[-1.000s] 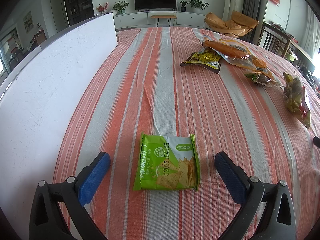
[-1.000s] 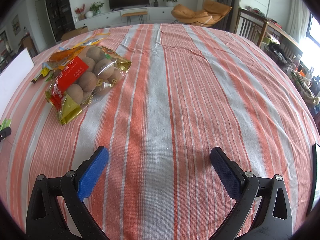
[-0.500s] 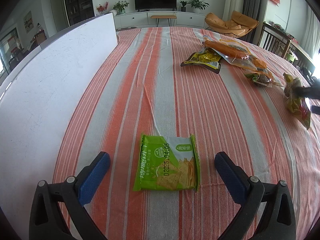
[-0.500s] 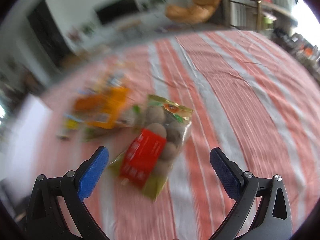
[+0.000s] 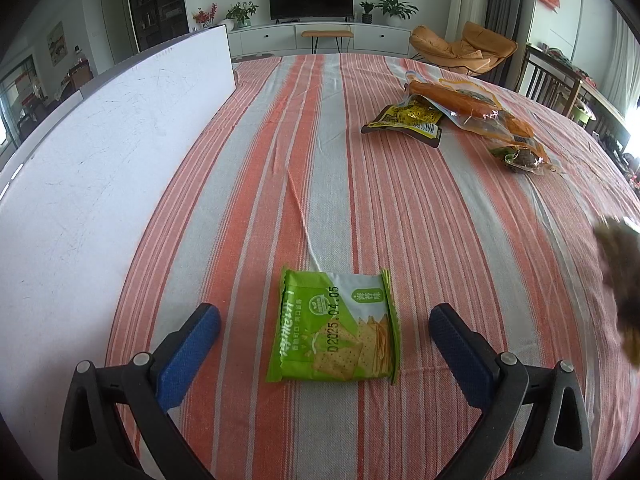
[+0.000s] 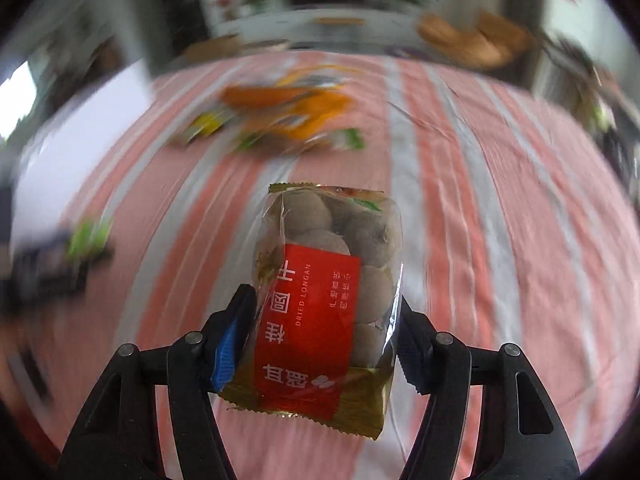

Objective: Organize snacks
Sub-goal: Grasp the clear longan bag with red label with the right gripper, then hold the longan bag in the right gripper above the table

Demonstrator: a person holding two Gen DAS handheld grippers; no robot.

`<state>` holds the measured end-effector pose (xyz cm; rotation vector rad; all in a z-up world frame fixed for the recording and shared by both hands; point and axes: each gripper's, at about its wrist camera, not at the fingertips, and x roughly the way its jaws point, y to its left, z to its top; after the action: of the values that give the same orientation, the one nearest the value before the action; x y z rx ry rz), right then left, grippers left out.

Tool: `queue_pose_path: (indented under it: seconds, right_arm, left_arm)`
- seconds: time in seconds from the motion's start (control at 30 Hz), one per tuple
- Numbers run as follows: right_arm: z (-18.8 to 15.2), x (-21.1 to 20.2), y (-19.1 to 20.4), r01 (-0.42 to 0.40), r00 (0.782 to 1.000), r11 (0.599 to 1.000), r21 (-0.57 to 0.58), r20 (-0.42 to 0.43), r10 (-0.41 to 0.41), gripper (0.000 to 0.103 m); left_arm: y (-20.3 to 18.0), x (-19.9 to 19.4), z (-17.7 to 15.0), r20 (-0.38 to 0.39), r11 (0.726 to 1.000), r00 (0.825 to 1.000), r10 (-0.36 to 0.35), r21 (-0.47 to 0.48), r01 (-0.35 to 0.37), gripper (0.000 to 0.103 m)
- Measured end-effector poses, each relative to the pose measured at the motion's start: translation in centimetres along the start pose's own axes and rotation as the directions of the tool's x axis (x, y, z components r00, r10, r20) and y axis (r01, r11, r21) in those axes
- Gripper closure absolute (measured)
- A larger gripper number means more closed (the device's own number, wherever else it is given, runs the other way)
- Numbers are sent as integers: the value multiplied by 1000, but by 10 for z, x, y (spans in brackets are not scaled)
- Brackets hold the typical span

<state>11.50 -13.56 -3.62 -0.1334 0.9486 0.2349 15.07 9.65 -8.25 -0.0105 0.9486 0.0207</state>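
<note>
A clear bag of dried longan (image 6: 320, 304) with a red label sits between the pads of my right gripper (image 6: 320, 336). The jaws are closing and both pads press its sides. The bag looks sharp against a blurred table. In the left wrist view the same bag is a brown blur (image 5: 620, 264) at the right edge. My left gripper (image 5: 324, 314) hangs open over the striped cloth. A green cracker pack (image 5: 336, 328) lies flat between its fingers, touching neither one.
A white board (image 5: 100, 160) stands along the left of the table. A yellow pack (image 5: 404, 120) and an orange bag (image 5: 460, 100) lie at the far right. In the right wrist view they appear as a blurred pile (image 6: 288, 116).
My right gripper swept left to the longan bag and closed onto it. The bag has left its old spot on the cloth. The left gripper and the cracker pack stayed still.
</note>
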Motion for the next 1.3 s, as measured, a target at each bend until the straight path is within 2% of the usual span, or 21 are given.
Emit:
queue_pose_path:
  seconds: [0.1, 0.13, 0.17, 0.3, 0.37, 1.3]
  right_arm:
    - [-18, -7, 5, -4, 1000, 998, -70, 6, 5, 34]
    - [-18, -5, 4, -5, 1000, 998, -69, 11, 6, 26]
    - [-19, 0, -1, -3, 1000, 998, -62, 10, 4, 14]
    - [-17, 22, -8, -29, 999, 999, -25, -36, 28, 7]
    - [-18, 25, -6, -14, 1000, 999, -31, 2, 14, 3]
    - [-16, 31, -7, -10, 1000, 1000, -19, 13, 10, 2]
  left_arm:
    - [0, 0, 0, 0, 1000, 1000, 0, 0, 0, 0]
    - [0, 0, 0, 0, 1000, 1000, 0, 0, 0, 0]
    - [0, 0, 0, 0, 1000, 1000, 0, 0, 0, 0]
    - [0, 0, 0, 0, 1000, 1000, 0, 0, 0, 0]
    - [0, 0, 0, 0, 1000, 1000, 0, 0, 0, 0]
    - [0, 0, 0, 0, 1000, 1000, -1, 0, 1, 0]
